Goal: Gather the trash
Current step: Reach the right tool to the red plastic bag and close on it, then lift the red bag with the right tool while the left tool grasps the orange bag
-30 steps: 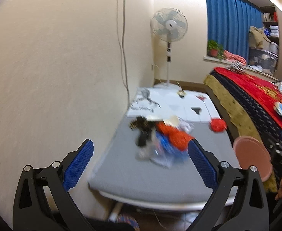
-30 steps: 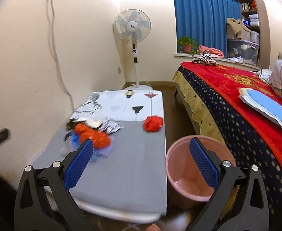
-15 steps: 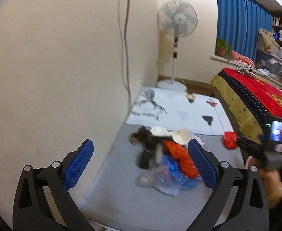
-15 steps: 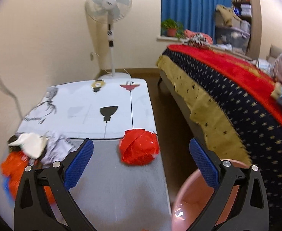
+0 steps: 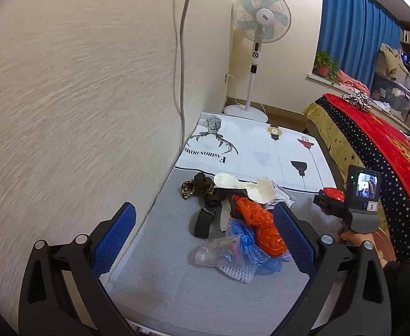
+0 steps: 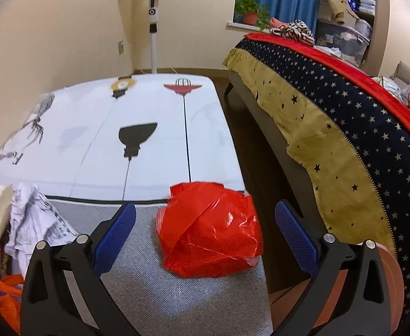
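A bedroom held a low table point(image 5: 177, 288) against a cream wall, its near half grey and its far half covered by a white printed sheet, with a standing fan point(image 5: 256, 42) behind it and a bed point(image 6: 344, 117) under a starred cover along the other side.

The right gripper point(image 6: 205, 233) hovered with its jaws spread wide, and a crumpled red plastic bag point(image 6: 209, 229) lay between its blue pads point(image 6: 114, 236) near the table's bed-side edge, apparently not yet touched by them. The bag looked light, soft and slippery; it would likely crush and slide, so closing across its bulging middle seemed safer than pinching a loose flap.

The left gripper point(image 5: 203, 236) was likewise wide open and empty above a heap of trash point(image 5: 238, 224) of orange, blue and clear plastic, crumpled paper and dark scraps, nearer the wall.

The left view alone showed the whole heap and the person's hand point(image 5: 350, 236) holding the right tool. The right view alone showed the red bag plainly and, below the table edge, a pink rim point(image 6: 392, 285) that was probably a bin, though it was mostly hidden.
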`<state>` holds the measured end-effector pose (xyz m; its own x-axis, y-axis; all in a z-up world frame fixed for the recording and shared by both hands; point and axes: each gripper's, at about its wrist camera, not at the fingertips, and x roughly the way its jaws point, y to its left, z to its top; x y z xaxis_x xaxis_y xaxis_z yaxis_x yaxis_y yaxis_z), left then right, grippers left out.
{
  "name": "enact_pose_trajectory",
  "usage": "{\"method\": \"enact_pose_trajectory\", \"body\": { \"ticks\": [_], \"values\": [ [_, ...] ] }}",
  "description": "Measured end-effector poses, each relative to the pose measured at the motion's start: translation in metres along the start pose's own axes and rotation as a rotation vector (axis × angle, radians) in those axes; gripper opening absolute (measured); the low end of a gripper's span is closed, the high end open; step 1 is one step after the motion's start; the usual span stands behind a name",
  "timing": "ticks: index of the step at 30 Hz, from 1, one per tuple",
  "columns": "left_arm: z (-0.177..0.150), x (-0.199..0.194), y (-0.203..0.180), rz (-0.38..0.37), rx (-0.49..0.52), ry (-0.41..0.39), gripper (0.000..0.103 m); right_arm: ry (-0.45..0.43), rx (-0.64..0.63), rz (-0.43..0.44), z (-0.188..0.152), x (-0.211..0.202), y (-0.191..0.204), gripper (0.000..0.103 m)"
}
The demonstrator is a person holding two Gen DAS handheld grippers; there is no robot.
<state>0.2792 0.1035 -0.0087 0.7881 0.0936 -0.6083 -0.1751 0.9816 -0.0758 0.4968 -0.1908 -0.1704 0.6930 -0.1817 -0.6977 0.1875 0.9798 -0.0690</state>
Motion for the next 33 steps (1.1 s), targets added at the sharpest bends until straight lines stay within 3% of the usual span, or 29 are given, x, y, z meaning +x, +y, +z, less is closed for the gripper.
{"method": "enact_pose_trajectory", "body": {
  "ticks": [4,6,14,20,26,29,33],
  "values": [
    [0.000,0.000,-0.003,-0.001,0.011,-0.002,0.095,0.053,0.025,-0.001,0.000,0.010,-0.004,0.090],
    [0.000,0.001,-0.004,0.000,0.013,-0.001,0.095,0.073,0.037,0.014,0.000,0.014,-0.007,0.077],
    [0.001,0.001,-0.004,0.013,0.013,-0.010,0.095,-0.016,0.013,0.033,0.003,-0.015,-0.009,0.074],
    [0.013,-0.005,-0.012,-0.062,0.001,-0.045,0.095,-0.093,-0.052,0.082,0.019,-0.103,-0.030,0.074],
    [0.039,-0.004,-0.038,-0.175,0.072,-0.196,0.095,-0.122,-0.074,0.107,0.019,-0.200,-0.069,0.075],
    [0.029,0.019,-0.055,-0.197,0.131,-0.251,0.095,-0.138,-0.055,0.122,0.005,-0.235,-0.087,0.075],
    [0.000,0.055,-0.071,-0.223,0.130,-0.200,0.089,-0.180,-0.034,0.108,-0.026,-0.259,-0.106,0.075]
  ]
}}
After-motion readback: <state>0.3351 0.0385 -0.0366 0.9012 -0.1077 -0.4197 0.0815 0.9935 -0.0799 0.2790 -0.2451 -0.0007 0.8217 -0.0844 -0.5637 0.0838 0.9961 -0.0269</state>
